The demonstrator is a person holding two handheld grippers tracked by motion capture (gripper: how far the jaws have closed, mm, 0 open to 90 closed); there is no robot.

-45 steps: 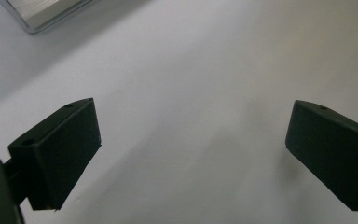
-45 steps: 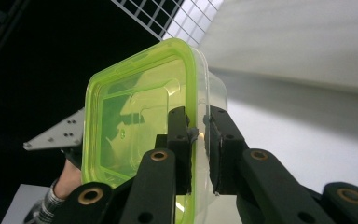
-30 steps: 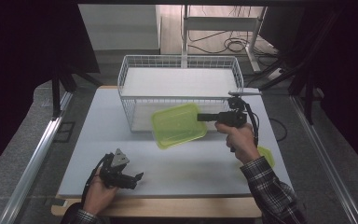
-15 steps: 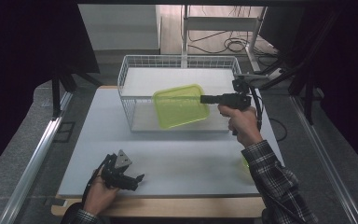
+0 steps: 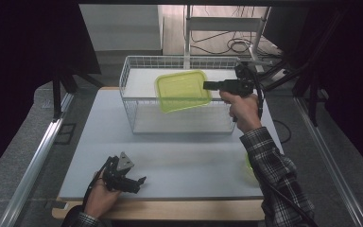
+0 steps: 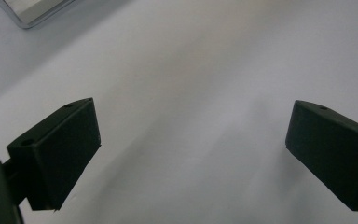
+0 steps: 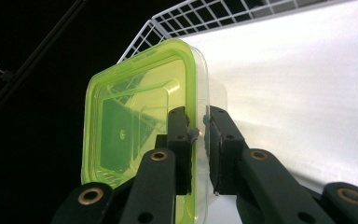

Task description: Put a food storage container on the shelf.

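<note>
From the high view, the right gripper [image 5: 207, 85] is held out over the white wire basket [image 5: 137, 101], which stands on the far half of the pale table [image 5: 189, 161]. Its jaws pinch the right-hand rim of a yellow-green plastic container [image 5: 182, 91], which hangs in the air above the basket's open top, tilted, its far edge near the basket's 12 o'clock wall. The right hand [image 5: 243, 109] grips the handle at about 3 o'clock of the container, with a plaid sleeve [image 5: 276, 184] running back toward 5 o'clock. At 7 o'clock on the table, well apart from the basket, the left hand [image 5: 101, 196] holds the left gripper [image 5: 139, 182] low over the tabletop near the front edge, a grey three-cornered plate on top of it.

Along the left gripper view, the left gripper [image 6: 191, 154] has its two black jaws spread wide, one at 8 o'clock and one at 4 o'clock, with bare table between them. A metal corner, which I cannot identify, sits at 11 o'clock.

Along the right gripper view, the right gripper [image 7: 196, 140] has its jaws pressed together on the container's [image 7: 130, 130] rim at the picture's centre. The container stands on edge from this angle, its body spreading toward 9 o'clock. The basket's [image 7: 205, 14] wire rim crosses from 11 to 1 o'clock, its white floor lying toward 3 o'clock.
</note>
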